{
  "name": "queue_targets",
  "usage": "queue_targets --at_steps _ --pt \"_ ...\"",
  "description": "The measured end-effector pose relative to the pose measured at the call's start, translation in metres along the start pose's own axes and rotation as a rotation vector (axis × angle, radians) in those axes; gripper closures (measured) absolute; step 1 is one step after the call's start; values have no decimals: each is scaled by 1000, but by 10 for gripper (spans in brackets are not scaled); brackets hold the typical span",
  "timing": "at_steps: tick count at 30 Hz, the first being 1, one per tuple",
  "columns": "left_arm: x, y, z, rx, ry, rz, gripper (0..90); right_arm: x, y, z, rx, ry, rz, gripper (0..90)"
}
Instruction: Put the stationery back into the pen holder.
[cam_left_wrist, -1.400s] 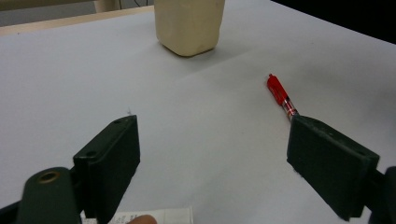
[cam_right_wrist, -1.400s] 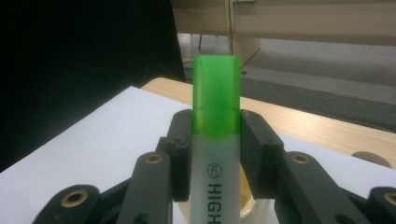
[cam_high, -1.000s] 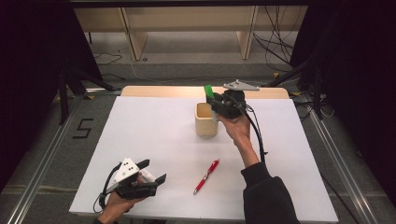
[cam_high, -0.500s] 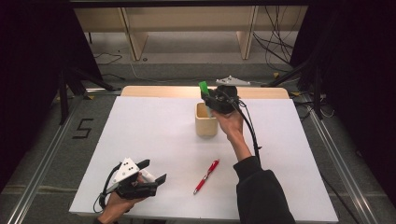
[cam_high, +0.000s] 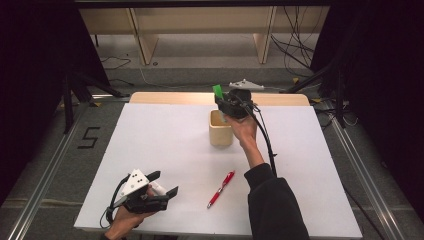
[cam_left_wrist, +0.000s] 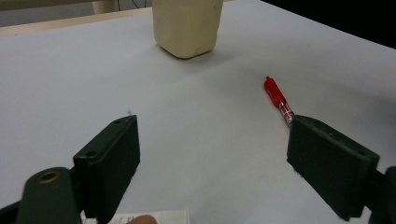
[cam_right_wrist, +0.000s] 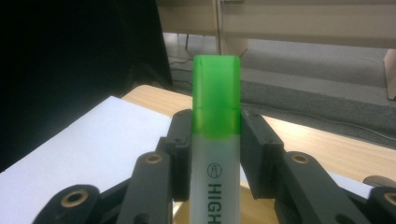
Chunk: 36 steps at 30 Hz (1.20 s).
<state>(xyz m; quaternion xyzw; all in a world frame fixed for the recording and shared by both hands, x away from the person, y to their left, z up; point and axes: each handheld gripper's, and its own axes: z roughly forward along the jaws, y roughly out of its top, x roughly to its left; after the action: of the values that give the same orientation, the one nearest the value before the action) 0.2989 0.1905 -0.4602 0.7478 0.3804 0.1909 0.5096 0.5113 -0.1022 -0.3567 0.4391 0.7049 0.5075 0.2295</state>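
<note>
Nearest, about 7 o'clock on the white table (cam_high: 165, 135): left gripper (cam_high: 162, 186), held low in the person's left hand, jaws spread wide with nothing between them; in the left gripper view only bare table top lies between its jaws.

Just right of it, about 6 o'clock: red pen (cam_high: 221, 189), lying flat on the table, well apart from both grippers; in the left gripper view its end passes behind the right-hand jaw.

Centre, toward 12 o'clock: cream cup (cam_high: 220, 129), upright on the table.

Farthest, at 12 o'clock, above the cup's far rim: right gripper (cam_high: 224, 106), jaws clamped on the sides of a green highlighter (cam_right_wrist: 216, 135); the green cap stands up past the jaw tips, the grey barrel runs down between them; whether the lower end reaches into the cup cannot be told
</note>
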Motion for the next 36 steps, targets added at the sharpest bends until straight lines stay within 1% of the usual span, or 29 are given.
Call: queue_targets --at_steps 8,16,30,36 --pt "0 0 0 1 -1 0 167 -4 -4 9 13 -27 -3 672" --pt "-1 0 0 -2 -2 1 167 -3 -8 16 18 -44 -7 672" --pt "-1 0 0 -1 -3 7 167 0 -14 22 26 -52 -21 671" --pt "-1 0 0 3 -5 7 167 1 -19 24 31 -64 -26 671"
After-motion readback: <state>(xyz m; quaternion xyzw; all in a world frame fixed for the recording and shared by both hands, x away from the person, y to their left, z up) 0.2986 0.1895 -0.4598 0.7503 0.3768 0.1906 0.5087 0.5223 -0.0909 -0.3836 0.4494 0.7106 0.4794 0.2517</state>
